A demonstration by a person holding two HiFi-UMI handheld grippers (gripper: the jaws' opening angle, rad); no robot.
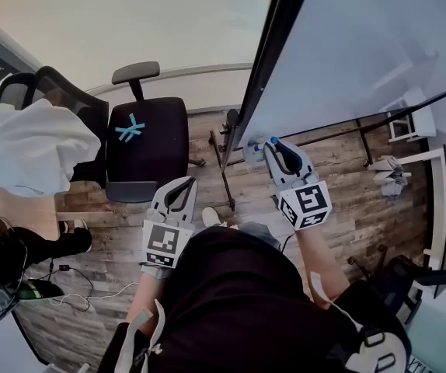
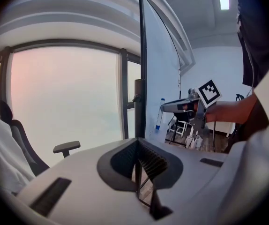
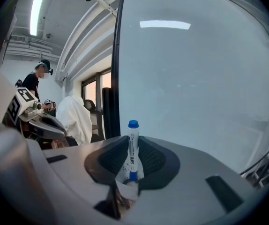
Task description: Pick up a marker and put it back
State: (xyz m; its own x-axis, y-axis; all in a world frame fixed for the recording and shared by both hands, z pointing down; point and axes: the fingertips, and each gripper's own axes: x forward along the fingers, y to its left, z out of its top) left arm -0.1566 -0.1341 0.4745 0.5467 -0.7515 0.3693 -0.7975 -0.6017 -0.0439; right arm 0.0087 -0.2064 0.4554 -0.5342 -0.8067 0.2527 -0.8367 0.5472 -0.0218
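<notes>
- right gripper (image 3: 130, 172): jaws clamped on the marker (image 3: 131, 146). It stands upright between the ribbed pads, blue cap on top, white barrel below.
- head view agrees: blue cap pokes out past the jaw tips, close to the lower left corner of the whiteboard (image 1: 363, 45).
- marker vs board: near, held in front of the white surface. Contact? Cannot tell from any view.
- left gripper (image 2: 138, 165): jaws together, nothing between them, only floor showing through a gap lower down.
- left gripper sits lower and nearer the person's body than the right one (head view), well apart from the board.
- from the left gripper view the board is seen nearly edge-on, with the right gripper and its marker beyond it.
- surroundings: black office chair (image 1: 145, 142) with a light-blue cross on the seat stands left of the board stand; white garment (image 1: 29, 150) is draped over a second chair further left; wood-plank floor (image 1: 339, 185) underneath.
</notes>
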